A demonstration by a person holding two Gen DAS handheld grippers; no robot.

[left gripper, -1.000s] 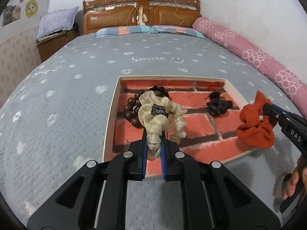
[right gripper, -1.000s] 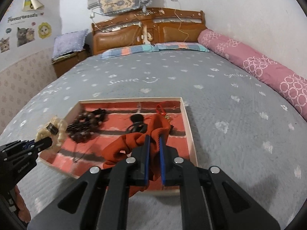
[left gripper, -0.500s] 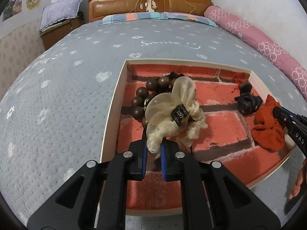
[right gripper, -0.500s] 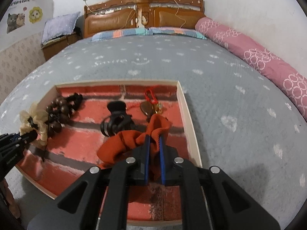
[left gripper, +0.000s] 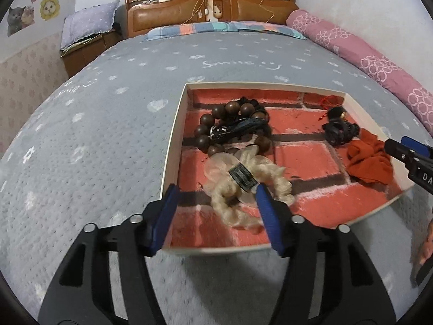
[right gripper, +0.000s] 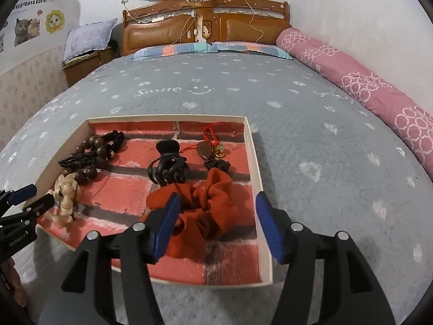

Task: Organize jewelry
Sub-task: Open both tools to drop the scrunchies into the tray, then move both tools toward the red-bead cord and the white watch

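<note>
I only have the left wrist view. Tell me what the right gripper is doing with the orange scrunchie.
Observer: The right gripper has just been opening its jaws. The orange scrunchie lies loose between them inside the tray, with no pad pressing it.
Operator: Report what sits near the tray's far right corner.
Observer: A brown pendant on a red cord, with a small gold bell beside it.

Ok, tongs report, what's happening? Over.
Both tongs, left and right, just opened. Cream ruffled scrunchie and rust-orange fabric scrunchie lie in white brick-lined tray. Nothing blocking.
</note>
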